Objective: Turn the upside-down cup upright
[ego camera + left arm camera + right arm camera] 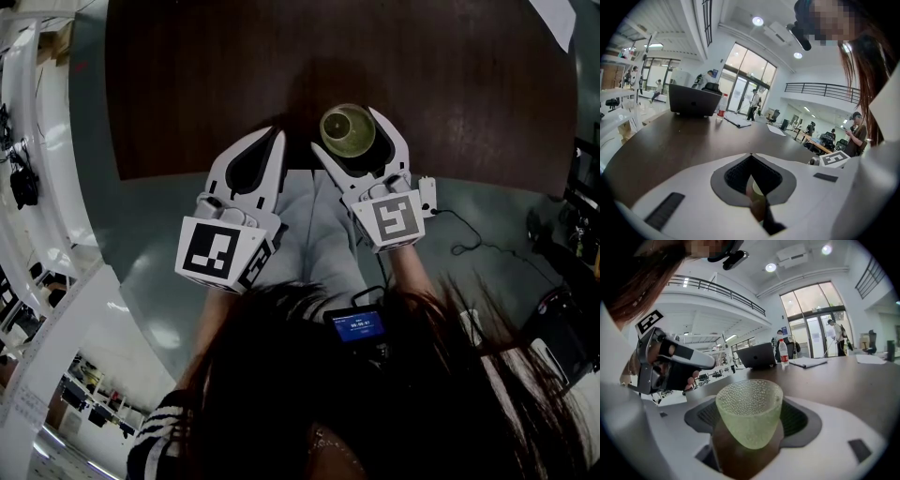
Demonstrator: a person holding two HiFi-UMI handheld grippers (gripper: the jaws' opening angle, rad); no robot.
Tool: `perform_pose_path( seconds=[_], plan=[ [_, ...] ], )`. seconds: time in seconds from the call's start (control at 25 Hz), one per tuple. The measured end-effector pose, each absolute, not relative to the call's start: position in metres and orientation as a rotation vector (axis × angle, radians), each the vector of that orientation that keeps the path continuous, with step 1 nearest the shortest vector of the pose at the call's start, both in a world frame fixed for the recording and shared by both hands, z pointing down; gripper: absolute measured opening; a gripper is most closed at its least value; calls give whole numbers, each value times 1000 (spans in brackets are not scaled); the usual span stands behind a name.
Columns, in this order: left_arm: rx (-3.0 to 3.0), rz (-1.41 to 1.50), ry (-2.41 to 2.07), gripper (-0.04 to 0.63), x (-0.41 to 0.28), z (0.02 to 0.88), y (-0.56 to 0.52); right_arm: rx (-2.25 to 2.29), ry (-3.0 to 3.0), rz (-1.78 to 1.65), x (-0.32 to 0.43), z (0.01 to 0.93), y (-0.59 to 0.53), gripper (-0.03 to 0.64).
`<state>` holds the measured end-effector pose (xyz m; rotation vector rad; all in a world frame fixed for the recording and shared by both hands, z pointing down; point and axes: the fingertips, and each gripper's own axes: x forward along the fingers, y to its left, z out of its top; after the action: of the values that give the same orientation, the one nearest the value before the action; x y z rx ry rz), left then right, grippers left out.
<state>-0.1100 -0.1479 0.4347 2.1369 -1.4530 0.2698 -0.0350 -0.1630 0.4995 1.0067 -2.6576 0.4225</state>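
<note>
Cup [750, 416] mouth-up, in my right tongs [353, 137].
Right tongs pinch the cup over the tabletop's [187, 84] near edge; my left tongs [272, 137] alongside, pressed together, empty.

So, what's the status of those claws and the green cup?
Left claw shut, empty. Right claw shut on green cup, mouth up. Laptop far off, nothing blocking.

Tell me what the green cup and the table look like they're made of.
Cup: probably glass or clear plastic. It is pale green and see-through, with a pebbled, bumpy surface all over.
Table: looks like dark brown wood or wood veneer. The top is smooth with a soft sheen, and light glares faintly off it.
</note>
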Motion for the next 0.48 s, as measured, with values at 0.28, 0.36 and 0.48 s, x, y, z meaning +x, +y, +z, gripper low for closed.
perform_pose_path(
  seconds=[0.28, 0.36, 0.48],
  plan=[
    [2159, 221, -1476, -12, -112, 419, -151, 1021, -2694, 453, -32, 477, -165, 379],
    [2171, 214, -1476, -12, -111, 414, -150, 1021, -2708, 444, -34, 469, -164, 379],
    [2187, 204, -1469, -12, -111, 408, -146, 1009, -2729, 453, -36, 458, -160, 379]
  ],
)
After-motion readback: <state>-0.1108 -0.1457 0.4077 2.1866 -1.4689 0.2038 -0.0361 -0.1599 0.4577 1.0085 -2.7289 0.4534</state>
